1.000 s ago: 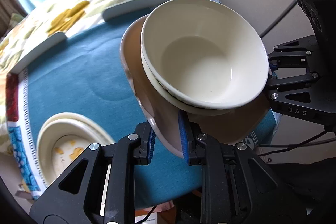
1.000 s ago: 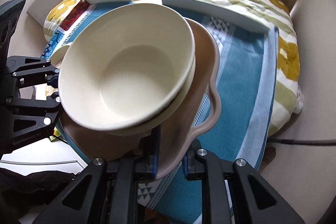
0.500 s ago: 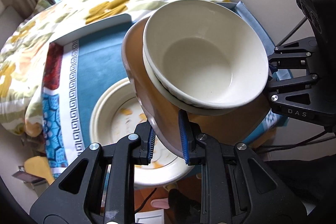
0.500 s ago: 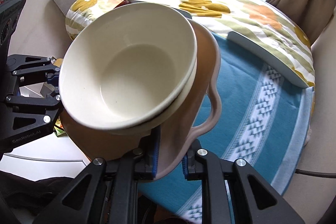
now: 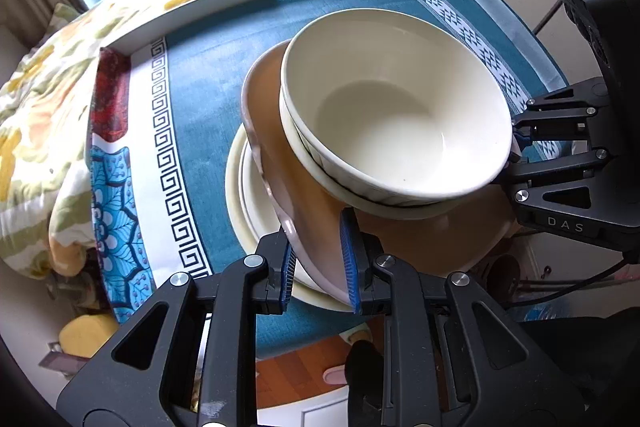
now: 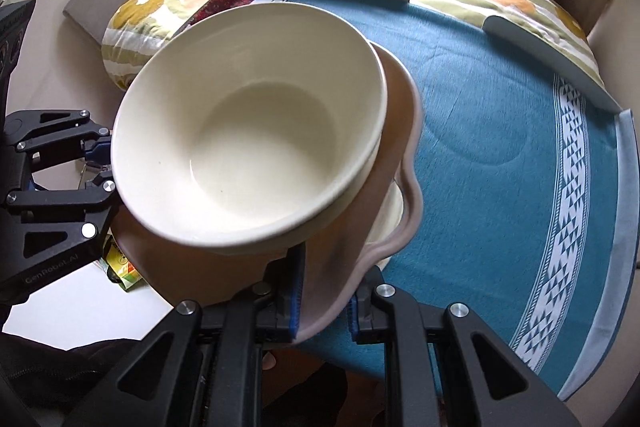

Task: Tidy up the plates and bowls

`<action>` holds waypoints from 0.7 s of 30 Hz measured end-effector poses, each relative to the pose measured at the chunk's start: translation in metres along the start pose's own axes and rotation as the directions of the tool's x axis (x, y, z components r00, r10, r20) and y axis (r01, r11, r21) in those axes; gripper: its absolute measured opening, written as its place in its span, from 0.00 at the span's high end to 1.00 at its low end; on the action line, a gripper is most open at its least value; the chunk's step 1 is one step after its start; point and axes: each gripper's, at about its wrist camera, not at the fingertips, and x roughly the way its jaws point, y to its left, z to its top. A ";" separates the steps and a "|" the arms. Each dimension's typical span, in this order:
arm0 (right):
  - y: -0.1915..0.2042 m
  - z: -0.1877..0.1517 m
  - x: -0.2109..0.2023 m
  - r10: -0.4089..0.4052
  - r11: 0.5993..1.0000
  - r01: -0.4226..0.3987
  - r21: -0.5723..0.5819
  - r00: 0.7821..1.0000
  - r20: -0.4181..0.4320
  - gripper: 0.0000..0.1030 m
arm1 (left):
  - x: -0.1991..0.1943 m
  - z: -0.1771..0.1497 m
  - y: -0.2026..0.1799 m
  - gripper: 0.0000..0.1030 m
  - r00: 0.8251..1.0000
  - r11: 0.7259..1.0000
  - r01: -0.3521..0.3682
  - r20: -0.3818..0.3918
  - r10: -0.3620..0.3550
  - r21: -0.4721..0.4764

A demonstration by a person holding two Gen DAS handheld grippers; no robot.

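Left wrist view: left gripper has its blue pads pinched tight on the near rim of a pinkish-brown scalloped plate, so narrow jaws, holding the plate.
Right wrist view: right gripper does the same on the opposite rim of that plate, jaws clamped on the wavy edge.
Load: two cream bowls nested together ride on the plate, pushed toward one side rather than centred. Whole stack is off the table, carried between both hands and looking a bit tilted.
Where it is: hovering right over a cream plate stack that sits on the teal tablecloth. You can see the cream rim peeking out under the pink plate in both views.
Step in hand: I'd call this the carry-and-line-up bit, bringing the loaded plate onto the cream stack.
Next move: probably lower both hands together, keep the plate level so the bowls don't slide, centre it on the cream plates, then let go with both grippers.
Watch out: the bowls are off-centre, so uneven lowering could tip them, imo.
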 end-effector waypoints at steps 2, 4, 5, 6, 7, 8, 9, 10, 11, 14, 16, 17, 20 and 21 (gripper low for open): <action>0.003 -0.002 0.005 -0.007 1.000 0.007 0.015 1.000 0.001 0.84 | 0.005 -0.002 0.002 0.82 1.000 1.000 0.009 -0.001 -0.009 0.001; 0.004 -0.003 0.009 -0.016 1.000 0.016 0.026 1.000 0.004 0.84 | 0.009 -0.003 0.004 0.82 1.000 1.000 0.017 -0.003 -0.017 0.000; 0.005 -0.003 0.010 -0.021 0.999 0.021 0.028 1.000 0.003 0.84 | 0.011 -0.003 0.005 0.82 1.000 1.000 0.019 -0.005 -0.019 0.000; 0.006 -0.004 0.011 -0.026 0.999 0.026 0.027 1.000 0.003 0.85 | 0.012 -0.004 0.005 0.82 1.000 1.000 0.020 -0.007 -0.020 -0.001; 0.007 -0.003 0.011 -0.033 0.999 0.033 0.026 0.999 0.009 0.85 | 0.013 -0.005 0.006 0.82 1.000 1.000 0.021 -0.005 -0.021 -0.004; 0.008 -0.003 0.011 -0.041 0.999 0.041 0.021 0.999 0.012 0.85 | 0.013 -0.006 0.007 0.82 1.000 1.000 0.023 -0.003 -0.023 -0.006; 0.007 -0.002 0.011 -0.045 0.999 0.044 0.018 0.999 0.014 0.84 | 0.014 -0.007 0.008 0.82 1.000 1.000 0.023 -0.002 -0.023 -0.009; 0.008 -0.002 0.011 -0.045 0.999 0.045 0.019 0.999 0.015 0.84 | 0.014 -0.007 0.009 0.82 1.000 1.000 0.025 -0.003 -0.025 -0.013; 0.009 -0.002 0.011 -0.046 0.999 0.046 0.019 0.999 0.016 0.84 | 0.013 -0.008 0.010 0.82 1.000 1.000 0.025 -0.001 -0.025 -0.017; 0.010 -0.001 0.012 -0.050 0.999 0.050 0.018 0.999 0.016 0.84 | 0.013 -0.010 0.013 0.82 1.000 0.999 0.030 0.001 -0.030 -0.029; 0.009 -0.001 0.013 -0.051 0.998 0.051 0.022 0.999 0.014 0.84 | 0.012 -0.010 0.013 0.82 1.000 0.999 0.029 0.004 -0.029 -0.032; 0.009 -0.001 0.013 -0.049 0.998 0.049 0.026 0.999 0.013 0.84 | 0.012 -0.010 0.013 0.82 1.000 0.999 0.027 0.004 -0.027 -0.032; 0.008 0.000 0.013 -0.046 0.998 0.046 0.037 0.999 0.007 0.84 | 0.013 -0.010 0.013 0.82 1.000 0.999 0.024 -0.001 -0.024 -0.033; 0.008 0.000 0.013 -0.046 0.998 0.046 0.038 0.999 0.005 0.84 | 0.013 -0.009 0.013 0.82 1.000 0.999 0.024 -0.005 -0.024 -0.036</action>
